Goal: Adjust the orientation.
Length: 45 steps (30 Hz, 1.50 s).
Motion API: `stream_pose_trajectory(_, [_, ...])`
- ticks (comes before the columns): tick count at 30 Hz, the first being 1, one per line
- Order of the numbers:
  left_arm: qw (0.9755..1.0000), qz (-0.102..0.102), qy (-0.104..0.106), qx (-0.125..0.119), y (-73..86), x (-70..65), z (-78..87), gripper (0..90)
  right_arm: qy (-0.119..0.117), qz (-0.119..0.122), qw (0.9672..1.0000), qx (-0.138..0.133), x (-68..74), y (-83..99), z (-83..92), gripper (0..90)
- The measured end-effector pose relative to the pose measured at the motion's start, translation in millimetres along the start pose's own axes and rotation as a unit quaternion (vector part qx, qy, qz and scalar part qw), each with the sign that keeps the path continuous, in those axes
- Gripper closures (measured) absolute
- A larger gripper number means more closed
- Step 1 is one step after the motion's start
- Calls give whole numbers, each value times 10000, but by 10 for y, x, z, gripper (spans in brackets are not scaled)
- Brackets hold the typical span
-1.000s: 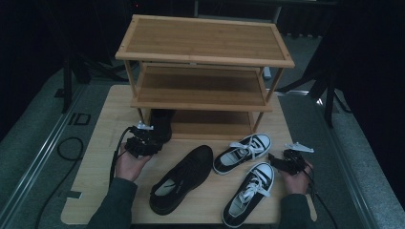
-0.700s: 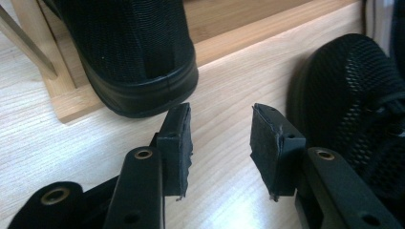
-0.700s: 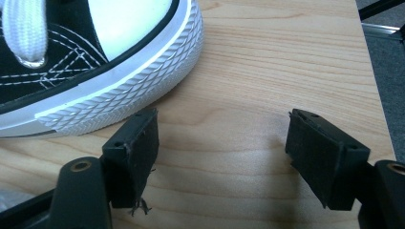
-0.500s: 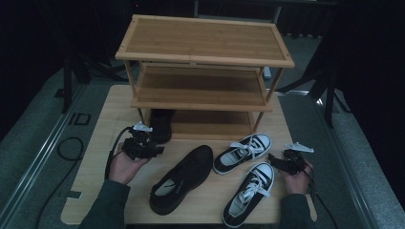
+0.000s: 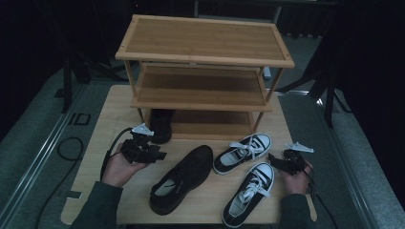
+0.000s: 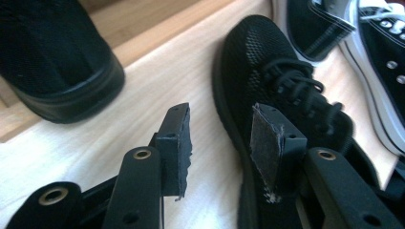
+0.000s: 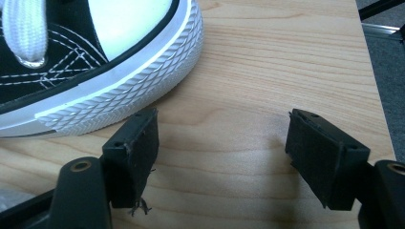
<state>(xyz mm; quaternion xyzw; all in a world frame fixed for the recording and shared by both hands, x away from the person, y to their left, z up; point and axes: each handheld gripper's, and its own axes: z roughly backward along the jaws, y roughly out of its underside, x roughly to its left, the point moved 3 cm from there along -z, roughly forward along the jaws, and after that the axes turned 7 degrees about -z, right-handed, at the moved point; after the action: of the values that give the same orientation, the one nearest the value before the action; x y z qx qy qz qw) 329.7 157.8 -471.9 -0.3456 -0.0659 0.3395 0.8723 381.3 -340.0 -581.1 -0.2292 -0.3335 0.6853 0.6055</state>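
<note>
My left gripper [image 5: 160,155] has just been opening its jaws, nothing between them, and the black mesh shoe [image 6: 282,90] lies right ahead, its side brushing past my right pad [image 6: 265,143]. The other black shoe [image 6: 52,57] sits off to the far left on the bottom shelf [image 5: 210,125]. Risk, I reckon: closing from here could pinch only the laces and drag the shoe into the sneakers [image 5: 243,151] beyond. Bare table [image 6: 157,90] lies open on my left. My right gripper [image 7: 222,157] rests wide and empty, a sneaker's toe [image 7: 119,86] just ahead-left.
</note>
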Motion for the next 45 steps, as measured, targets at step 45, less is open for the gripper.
stream_pose_trajectory(45, [9937, -806, 560, 535, -70, -425, -93, 628, 1, -11, 10000, -2, 2, 1, 1, 271])
